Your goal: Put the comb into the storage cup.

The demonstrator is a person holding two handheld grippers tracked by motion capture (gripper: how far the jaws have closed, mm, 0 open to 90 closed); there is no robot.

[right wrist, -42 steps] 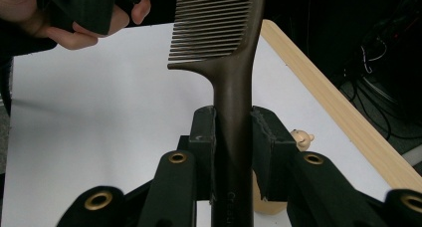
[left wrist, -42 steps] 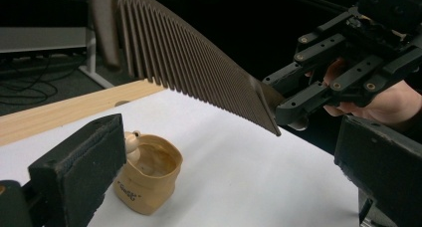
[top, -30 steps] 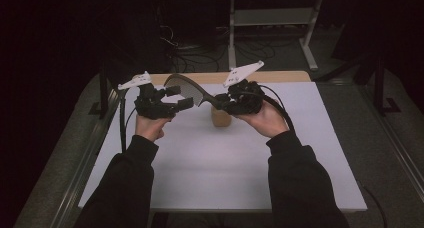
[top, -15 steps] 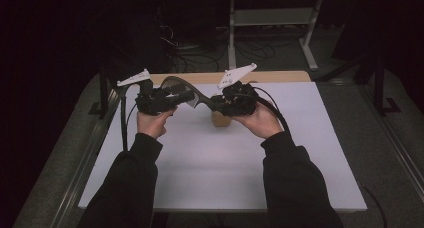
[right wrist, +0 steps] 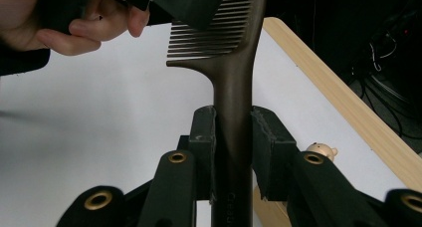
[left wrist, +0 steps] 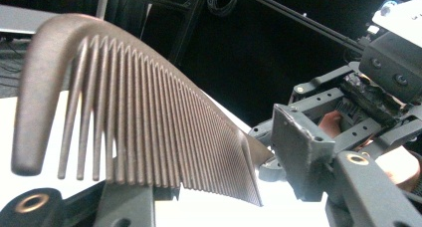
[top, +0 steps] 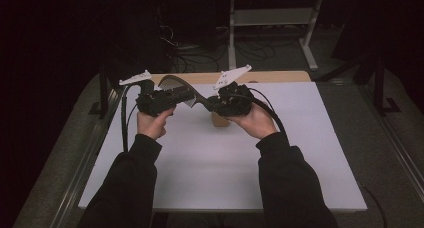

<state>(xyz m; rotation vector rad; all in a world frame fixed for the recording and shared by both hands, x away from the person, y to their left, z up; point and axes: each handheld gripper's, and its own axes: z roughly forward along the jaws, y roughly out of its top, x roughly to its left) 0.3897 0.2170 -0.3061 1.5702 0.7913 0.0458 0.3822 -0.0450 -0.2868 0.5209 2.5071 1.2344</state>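
Note:
A brown comb (top: 197, 99) hangs in the air between my two grippers, above the far part of the white table (top: 300, 153). My right gripper (right wrist: 234, 152) is shut on the comb's handle (right wrist: 234, 87), one pad on each side. The toothed end (left wrist: 139, 112) lies between the jaws of my left gripper (left wrist: 214, 182), which have just been closing. I see no firm press from its pads. From above, the left gripper (top: 187, 94) and the right gripper (top: 212, 104) face each other tip to tip. The right gripper (left wrist: 378, 87) sits close beyond the comb.
A small wooden figure (right wrist: 321, 150) stands on the table under the right hand (top: 218, 119). A wooden strip (top: 270, 77) borders the table's far edge. Metal frames and cables (top: 240, 48) lie on the dark floor beyond. The person's left hand (right wrist: 74, 28) is near the comb's teeth.
The right hand has edged left with the comb. The left gripper's jaws have narrowed around the toothed end. The left hand has stayed where it was.

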